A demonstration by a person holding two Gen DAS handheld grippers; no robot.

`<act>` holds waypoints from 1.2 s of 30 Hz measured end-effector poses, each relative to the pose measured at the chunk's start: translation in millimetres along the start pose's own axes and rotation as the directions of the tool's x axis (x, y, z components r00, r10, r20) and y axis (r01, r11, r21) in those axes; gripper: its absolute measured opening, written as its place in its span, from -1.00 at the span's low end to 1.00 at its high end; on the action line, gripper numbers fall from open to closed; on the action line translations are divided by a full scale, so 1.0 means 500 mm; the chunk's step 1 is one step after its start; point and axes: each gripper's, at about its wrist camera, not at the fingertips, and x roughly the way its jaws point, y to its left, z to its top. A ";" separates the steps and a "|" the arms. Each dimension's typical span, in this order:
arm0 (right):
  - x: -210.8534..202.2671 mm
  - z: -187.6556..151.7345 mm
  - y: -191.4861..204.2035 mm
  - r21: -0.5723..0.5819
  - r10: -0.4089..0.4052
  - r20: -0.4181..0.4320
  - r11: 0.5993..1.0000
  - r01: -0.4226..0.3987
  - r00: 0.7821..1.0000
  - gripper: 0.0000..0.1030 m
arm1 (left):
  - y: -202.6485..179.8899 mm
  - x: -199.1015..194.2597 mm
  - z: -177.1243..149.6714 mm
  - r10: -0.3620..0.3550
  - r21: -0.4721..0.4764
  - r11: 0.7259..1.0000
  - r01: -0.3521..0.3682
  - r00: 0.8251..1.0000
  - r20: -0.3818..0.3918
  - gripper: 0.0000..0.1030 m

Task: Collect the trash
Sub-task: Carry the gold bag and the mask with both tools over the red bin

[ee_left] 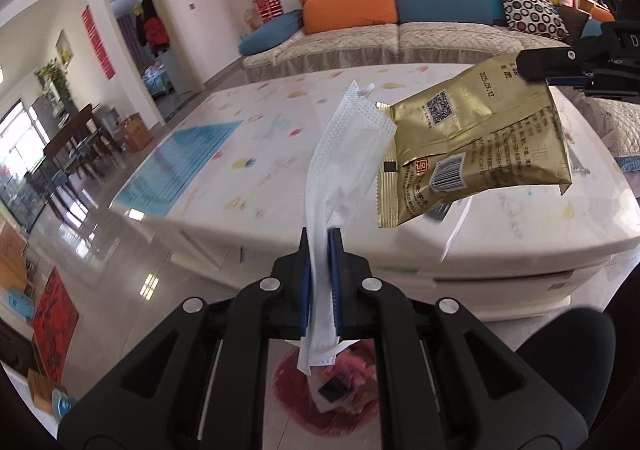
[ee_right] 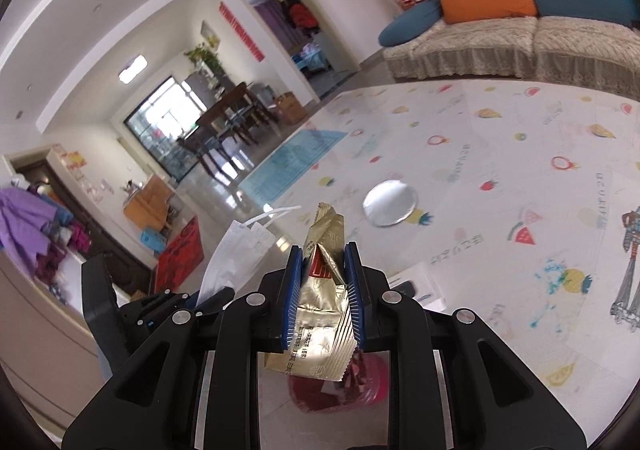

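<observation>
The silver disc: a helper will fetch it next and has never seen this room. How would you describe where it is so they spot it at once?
Find the low table with the fruit-print cover, in front of the sofa. The silver disc lies flat on it near the blue mat, beside a printed pineapple. It is the only shiny, plain round thing among the coloured prints.

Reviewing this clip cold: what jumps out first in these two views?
The left hand-held gripper is shut on a white face mask and the right hand-held gripper on a gold foil packet, both held in the air. Below them sits a red trash bin, beside the fruit-print table.
</observation>
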 end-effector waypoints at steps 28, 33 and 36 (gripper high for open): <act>0.429 -0.292 0.190 -0.223 -0.135 -0.490 0.974 0.027 0.861 -0.56 | 0.134 0.099 -0.318 -0.020 -0.220 0.975 -0.037 0.968 -0.249 -0.87; 0.485 -0.329 0.189 -0.252 -0.195 -0.535 0.966 0.064 0.822 -0.57 | 0.128 0.139 -0.363 -0.028 -0.247 0.968 -0.043 0.960 -0.279 -0.87; 0.510 -0.336 0.173 -0.250 -0.215 -0.558 0.965 0.084 0.801 -0.56 | 0.127 0.151 -0.383 -0.007 -0.237 0.969 -0.065 0.956 -0.292 -0.87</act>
